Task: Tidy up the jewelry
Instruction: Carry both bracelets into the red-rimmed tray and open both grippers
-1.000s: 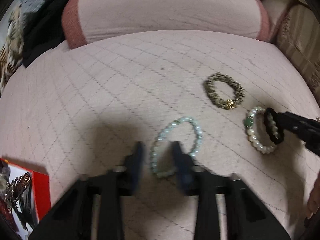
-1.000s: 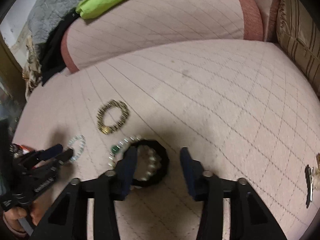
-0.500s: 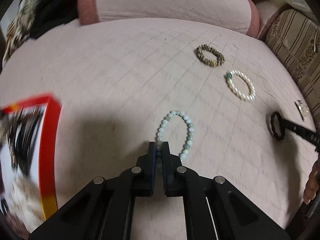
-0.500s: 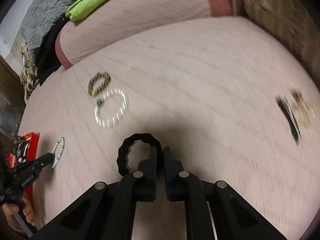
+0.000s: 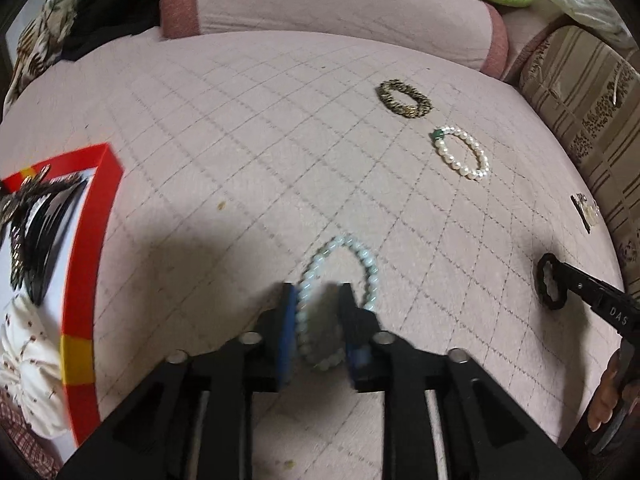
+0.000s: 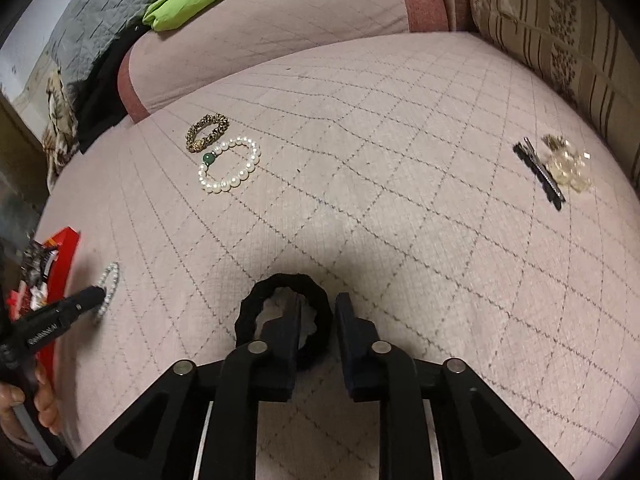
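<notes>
My left gripper has its jaws apart around the near end of a pale blue bead bracelet whose loop runs away from me on the quilted pink cushion. At far left, a red-rimmed box holds dark hair combs and a white fabric piece. My right gripper, slightly parted, straddles one side of a black scrunchie. A pearl bracelet and leopard scrunchie lie far left; a hair clip far right.
</notes>
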`<action>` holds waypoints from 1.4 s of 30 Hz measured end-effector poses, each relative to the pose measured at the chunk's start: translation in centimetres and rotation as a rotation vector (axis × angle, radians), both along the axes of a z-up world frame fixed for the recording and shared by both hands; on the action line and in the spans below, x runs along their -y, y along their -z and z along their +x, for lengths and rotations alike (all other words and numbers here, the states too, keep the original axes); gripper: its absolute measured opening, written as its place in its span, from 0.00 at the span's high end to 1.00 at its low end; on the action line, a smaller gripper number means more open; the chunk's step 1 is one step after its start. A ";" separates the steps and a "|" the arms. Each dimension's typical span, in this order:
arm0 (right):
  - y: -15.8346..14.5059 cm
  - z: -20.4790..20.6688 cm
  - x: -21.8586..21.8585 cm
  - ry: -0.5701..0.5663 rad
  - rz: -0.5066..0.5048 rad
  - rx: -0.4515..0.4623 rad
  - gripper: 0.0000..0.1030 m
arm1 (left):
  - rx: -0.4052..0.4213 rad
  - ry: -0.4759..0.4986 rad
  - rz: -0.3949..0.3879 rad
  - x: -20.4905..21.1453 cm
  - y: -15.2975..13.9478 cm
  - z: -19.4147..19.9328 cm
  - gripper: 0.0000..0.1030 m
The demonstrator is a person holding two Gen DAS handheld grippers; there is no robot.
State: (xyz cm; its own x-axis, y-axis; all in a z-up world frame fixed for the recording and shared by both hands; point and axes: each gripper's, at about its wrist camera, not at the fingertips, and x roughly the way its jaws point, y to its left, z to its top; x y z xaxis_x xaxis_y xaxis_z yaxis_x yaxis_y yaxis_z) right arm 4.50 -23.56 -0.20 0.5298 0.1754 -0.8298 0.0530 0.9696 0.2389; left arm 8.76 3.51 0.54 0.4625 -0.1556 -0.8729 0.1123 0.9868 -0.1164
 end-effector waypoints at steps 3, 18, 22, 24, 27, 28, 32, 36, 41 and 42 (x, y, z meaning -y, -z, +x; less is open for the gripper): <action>0.2 0.0 -0.6 0.011 -0.033 0.017 0.79 | 0.034 0.016 0.052 1.2 0.3 0.0 0.67; -3.0 -2.7 -1.9 0.004 0.045 0.069 0.92 | 0.108 -0.031 0.004 -1.7 -5.7 -4.8 0.95; -4.7 -4.0 -3.1 -0.025 0.055 0.102 0.92 | 0.151 -0.047 0.006 -2.5 -7.8 -6.3 0.95; -5.5 -4.6 -3.8 -0.040 0.063 0.117 0.92 | 0.169 -0.053 0.006 -2.8 -8.8 -7.0 0.95; -6.4 -5.2 -5.0 -0.062 0.067 0.133 0.92 | 0.194 -0.066 0.012 -3.7 -10.1 -8.1 0.95; -6.7 -5.4 -5.3 -0.067 0.068 0.137 0.92 | 0.198 -0.069 0.014 -3.9 -10.4 -8.4 0.95; -7.6 -5.8 -7.0 -0.096 0.086 0.147 0.92 | 0.221 -0.079 0.028 -5.1 -12.0 -9.5 0.95; -8.4 -5.9 -9.4 -0.145 0.086 0.153 0.91 | 0.246 -0.106 0.047 -7.3 -13.4 -9.9 0.95; -9.7 -5.2 -13.1 -0.238 0.085 0.167 0.92 | 0.235 -0.159 0.071 -11.7 -14.8 -9.3 0.95; -10.0 -5.0 -13.7 -0.252 0.087 0.171 0.92 | 0.233 -0.172 0.078 -12.6 -15.0 -9.0 0.95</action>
State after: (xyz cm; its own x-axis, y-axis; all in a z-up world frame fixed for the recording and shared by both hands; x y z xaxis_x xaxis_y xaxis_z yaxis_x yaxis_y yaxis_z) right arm -0.52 -9.85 9.80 0.5913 0.3851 -0.7086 -0.2341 0.9227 0.3062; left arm -0.22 16.10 15.58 0.6659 0.0056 -0.7460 -0.0425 0.9986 -0.0305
